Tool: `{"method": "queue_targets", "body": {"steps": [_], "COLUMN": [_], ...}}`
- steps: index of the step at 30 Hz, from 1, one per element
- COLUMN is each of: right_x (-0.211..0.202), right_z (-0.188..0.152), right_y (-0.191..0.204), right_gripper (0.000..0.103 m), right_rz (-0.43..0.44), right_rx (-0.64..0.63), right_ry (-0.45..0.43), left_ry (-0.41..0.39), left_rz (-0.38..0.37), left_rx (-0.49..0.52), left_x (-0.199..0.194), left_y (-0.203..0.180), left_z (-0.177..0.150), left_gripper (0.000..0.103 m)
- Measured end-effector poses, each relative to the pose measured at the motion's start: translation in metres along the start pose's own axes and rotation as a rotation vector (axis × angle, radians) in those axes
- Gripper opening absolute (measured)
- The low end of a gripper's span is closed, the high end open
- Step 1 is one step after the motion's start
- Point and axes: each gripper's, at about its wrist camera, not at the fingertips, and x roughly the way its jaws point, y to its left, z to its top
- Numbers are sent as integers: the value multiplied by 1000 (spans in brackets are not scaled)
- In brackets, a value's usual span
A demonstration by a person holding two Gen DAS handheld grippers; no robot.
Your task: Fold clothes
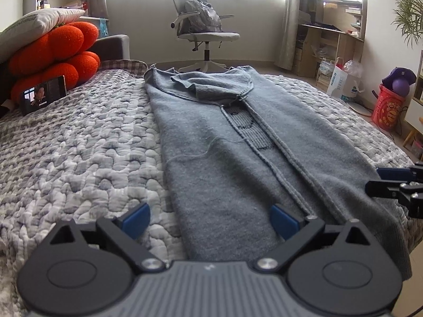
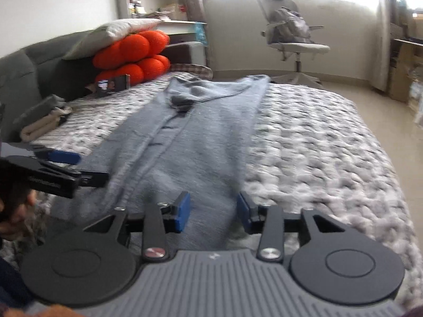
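Note:
A grey knit sweater (image 1: 224, 142) lies lengthwise on the bed, both sides folded in so the edges meet along the middle. It also runs up the right wrist view as the sweater (image 2: 190, 132). My left gripper (image 1: 210, 220) is open over the sweater's near left edge, blue pads wide apart and empty. My right gripper (image 2: 213, 212) is open above the near right edge, nothing between its pads. The right gripper's fingers (image 1: 394, 182) show at the right rim of the left view; the left gripper (image 2: 63, 166) shows at the left of the right view.
The bed has a grey-white quilt (image 1: 79, 142). Orange cushions (image 1: 60, 52) and a phone (image 1: 43, 95) sit at the headboard side. Folded clothes (image 2: 45, 119) lie at the left. An office chair (image 1: 203, 26) stands beyond the bed, shelves and a red bucket (image 1: 388, 108) to the right.

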Motion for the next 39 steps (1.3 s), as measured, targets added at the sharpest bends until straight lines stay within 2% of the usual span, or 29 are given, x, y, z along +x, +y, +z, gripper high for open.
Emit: {"method": "queue_targets", "body": {"steps": [10,14,19,23,26,39], "right_x": [-7,-11,-9,-9,-3,21], "right_z": [-2,2,4,6,7,18], "right_y": [-3,-10,-18,-16,-14,-21], "right_gripper": [47,48,49,49,49,52], "right_rz": [-21,-44,-52,-19,-22,-12], "right_rx": [24,51,103,116,119,96], "right_ry": [-3,-24,-19,-32,-30,-40], "left_ry": [7,22,43,40,28,22], "left_rz": [1,30,43,74,57,71], "left_rx": [13,18,-44,-68,-108,-132], "left_x": [-3,-10,-13,-11,-9,18], "left_y": [0,6,24,29,32,49], "left_z": [-2,-2,3,8,12,34], "left_gripper": [98,98,98,98,98,98]}}
